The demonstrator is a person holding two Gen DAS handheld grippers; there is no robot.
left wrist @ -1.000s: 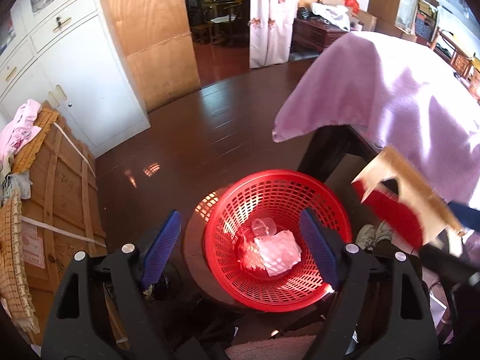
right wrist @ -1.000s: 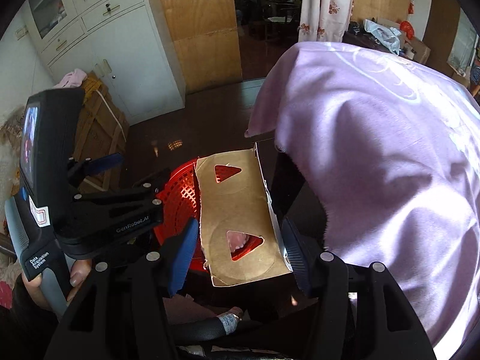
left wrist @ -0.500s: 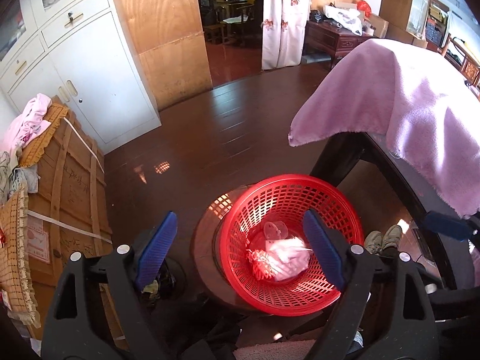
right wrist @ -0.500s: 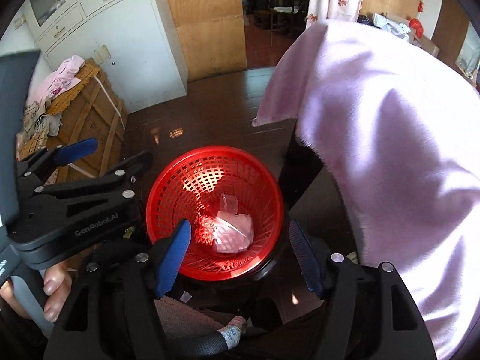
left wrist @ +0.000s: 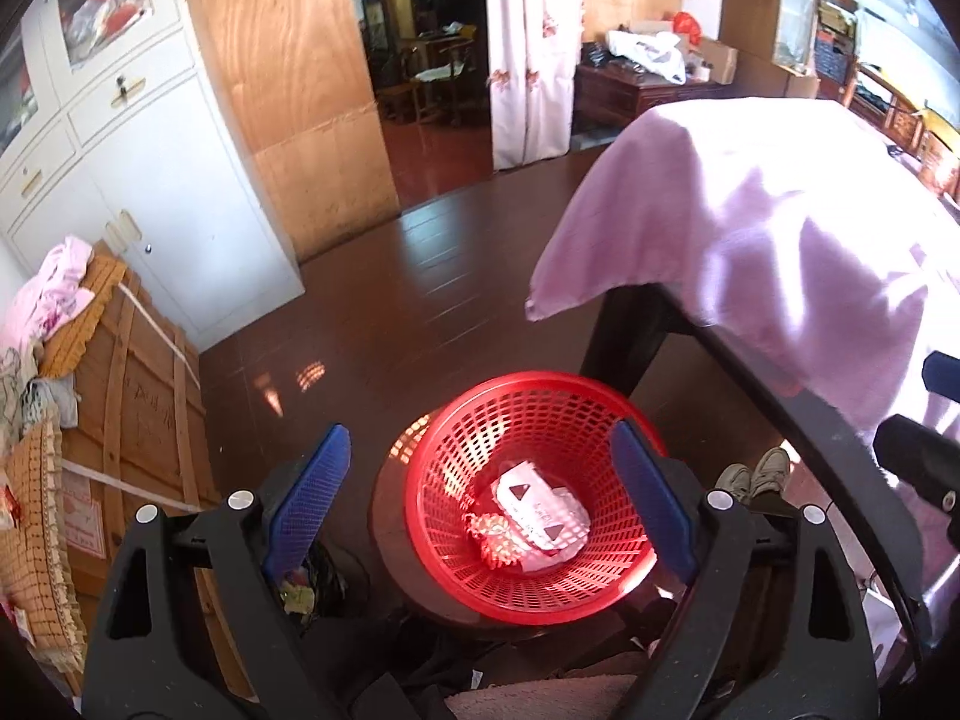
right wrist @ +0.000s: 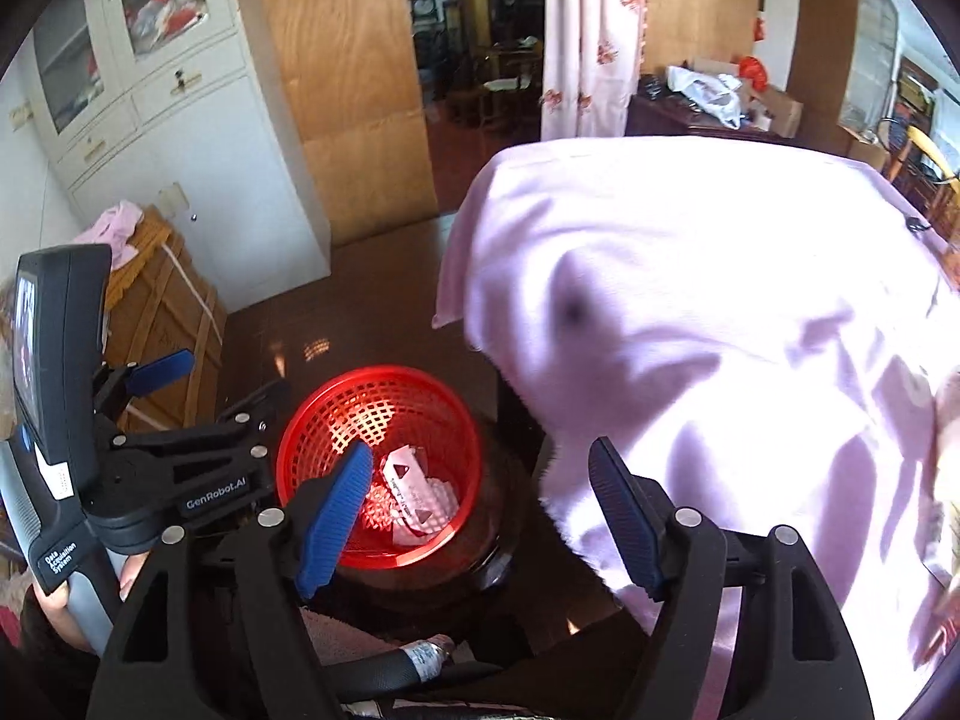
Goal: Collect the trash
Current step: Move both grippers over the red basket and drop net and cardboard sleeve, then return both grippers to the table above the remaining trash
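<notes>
right wrist: right gripper [right wrist: 480, 516] agape (empty)

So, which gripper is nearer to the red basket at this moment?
Left. The left gripper hangs open right above the red basket, which shows between its fingers. The right gripper is open too, but off toward the pink cloth.
</notes>
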